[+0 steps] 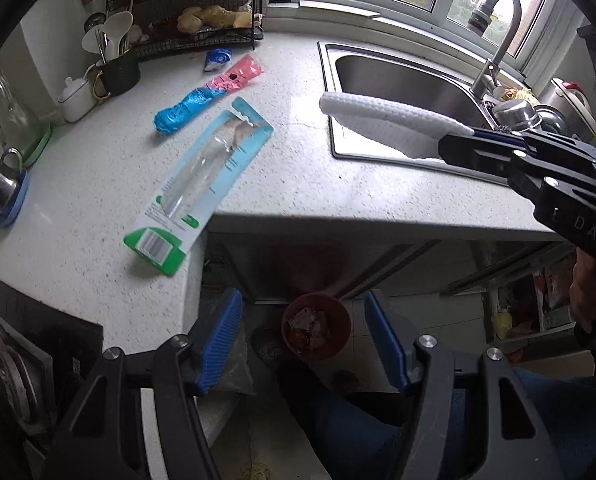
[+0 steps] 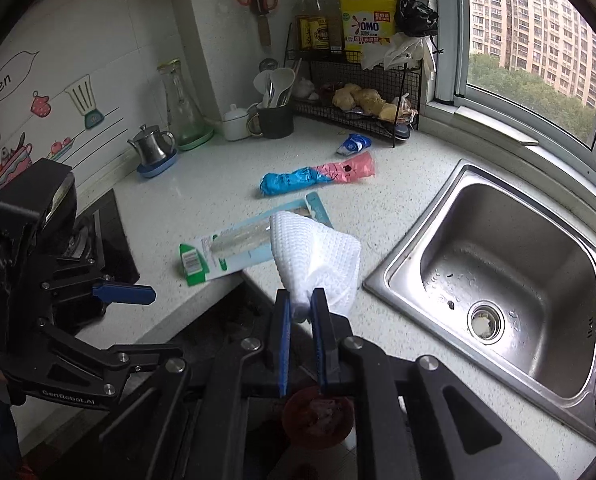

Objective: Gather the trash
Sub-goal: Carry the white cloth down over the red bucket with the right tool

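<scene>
Two hand-held grippers: both hang out past the worktop [image 1: 298, 184] edge, over the floor
Right hand-held gripper [image 2: 301, 312]: jaws narrow, clamped on a white cloth [image 2: 318, 260]; the cloth sticks up and fans out beyond the pads
Same cloth, left view: a long white strip [image 1: 382, 116] reaching from the right gripper's black jaws across the near corner of the sink [image 1: 402, 80]
Left hand-held gripper [image 1: 304, 344]: jaws stand fairly wide, blue pads [image 1: 221, 344] apart with nothing between them
Bin [image 1: 316, 328]: red, on the floor below, seen between the left pads; crumpled scraps lie inside
Trash on worktop: a torn blister card [image 1: 201, 184] with a green end and barcode lies flat, its lower corner just over the worktop edge
Wrapper [image 1: 209, 94]: blue and pink, lying beyond the card and apart from it
Small packet [image 1: 217, 59]: blue and white, near the wire rack [image 1: 201, 36]
Sink: steel, bare basin, to the right of the trash
Back of worktop: a mug of utensils [image 2: 275, 118] and a white pot [image 2: 235, 122] stand beside the rack
</scene>
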The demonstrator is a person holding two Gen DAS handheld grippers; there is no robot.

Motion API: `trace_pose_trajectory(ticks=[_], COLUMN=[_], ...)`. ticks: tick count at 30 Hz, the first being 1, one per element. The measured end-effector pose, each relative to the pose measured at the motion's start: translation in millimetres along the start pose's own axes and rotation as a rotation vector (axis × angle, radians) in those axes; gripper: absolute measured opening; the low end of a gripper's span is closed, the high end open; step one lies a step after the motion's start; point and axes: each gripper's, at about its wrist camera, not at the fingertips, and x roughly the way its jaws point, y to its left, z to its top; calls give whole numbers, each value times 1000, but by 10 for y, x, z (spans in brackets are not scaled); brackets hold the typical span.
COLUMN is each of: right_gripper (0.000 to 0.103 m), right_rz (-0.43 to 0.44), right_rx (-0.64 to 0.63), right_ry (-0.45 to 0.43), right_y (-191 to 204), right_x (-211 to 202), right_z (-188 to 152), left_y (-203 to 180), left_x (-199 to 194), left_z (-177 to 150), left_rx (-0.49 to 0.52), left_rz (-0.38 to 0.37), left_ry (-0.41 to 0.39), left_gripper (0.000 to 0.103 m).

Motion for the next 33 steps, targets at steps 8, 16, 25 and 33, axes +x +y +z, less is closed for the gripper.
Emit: trace_pose_trajectory(ticks=[8,16,25,33], right_gripper=[9,9,9,9], right_rz=[17,29,25,15], right_rx=[1,26,70,99], right_ry=[60,180,351,472], right_y=[57,77,33,-85], right_x=[-57,204,850,1687], right_z=[-346,-737,-1270,-1718], left_y=[-200,-304,-295,-81], left_x=[117,572,1462,2341], left_z=[-326,-606,-904,-1142], left_rx=[-34,-32,-21,-84], left_rz=[-11,-41,-81,-88], left_ry=[43,137,265,318], left_gripper=[62,62,61,61])
